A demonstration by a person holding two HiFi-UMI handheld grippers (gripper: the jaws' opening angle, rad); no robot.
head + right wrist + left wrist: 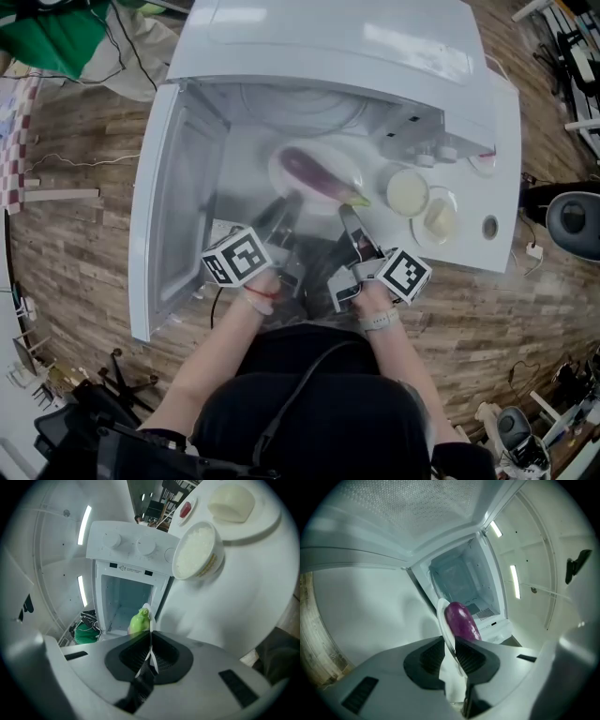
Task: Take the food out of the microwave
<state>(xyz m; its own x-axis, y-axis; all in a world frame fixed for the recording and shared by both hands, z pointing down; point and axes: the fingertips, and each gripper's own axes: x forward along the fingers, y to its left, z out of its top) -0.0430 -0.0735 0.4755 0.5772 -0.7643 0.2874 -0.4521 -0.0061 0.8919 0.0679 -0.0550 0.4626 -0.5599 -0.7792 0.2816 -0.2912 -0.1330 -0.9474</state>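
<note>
Both left gripper [288, 206] and right gripper [347, 216] jaws pinch plate [279, 176] rim — eggplant [316, 174] between

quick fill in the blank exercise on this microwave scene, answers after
1. The white plate carries a purple ____.
2. The left gripper and the right gripper are each shut on the plate's ____.
3. The microwave door stands ____.
4. The vegetable's stem is coloured ____.

Missing words: eggplant; rim; open; green
</note>
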